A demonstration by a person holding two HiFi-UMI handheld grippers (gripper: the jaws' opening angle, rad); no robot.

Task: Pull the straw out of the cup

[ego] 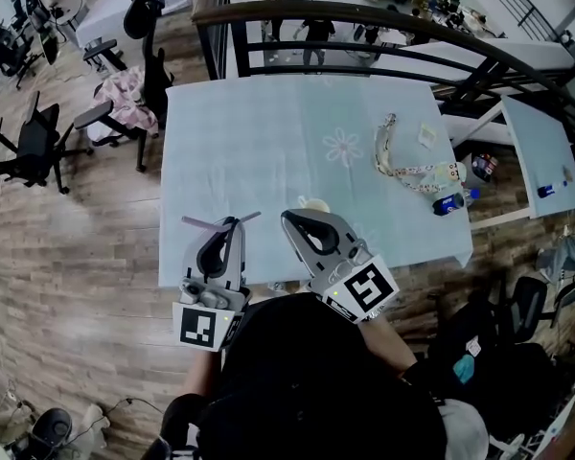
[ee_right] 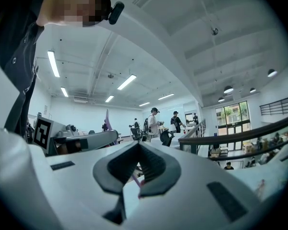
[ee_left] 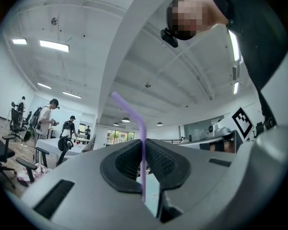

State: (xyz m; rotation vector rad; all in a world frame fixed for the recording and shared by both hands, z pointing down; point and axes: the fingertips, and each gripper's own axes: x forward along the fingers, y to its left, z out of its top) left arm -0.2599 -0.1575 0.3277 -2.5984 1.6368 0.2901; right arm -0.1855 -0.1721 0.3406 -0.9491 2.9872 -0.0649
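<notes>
A bent purple straw point(ego: 211, 224) lies crosswise in the tip of my left gripper point(ego: 232, 222), free of the cup and above the table's front part. In the left gripper view the straw point(ee_left: 143, 143) runs up between the ribbed pads, and the left gripper point(ee_left: 143, 162) is shut on it. A small cream cup point(ego: 316, 204) stands on the pale blue table point(ego: 268, 142), right beside the tip of my right gripper point(ego: 289, 218). The right gripper point(ee_right: 138, 150) has its pads together. A thin pinkish sliver shows below them; I cannot tell what it is. The cup is hidden in both gripper views.
A patterned strap point(ego: 402, 166), a small white packet point(ego: 428, 135) and a blue-labelled bottle point(ego: 448, 202) lie at the table's right side. A dark curved railing point(ego: 364, 46) runs behind the table. Office chairs point(ego: 38, 142) stand on the wooden floor at left. People walk far off.
</notes>
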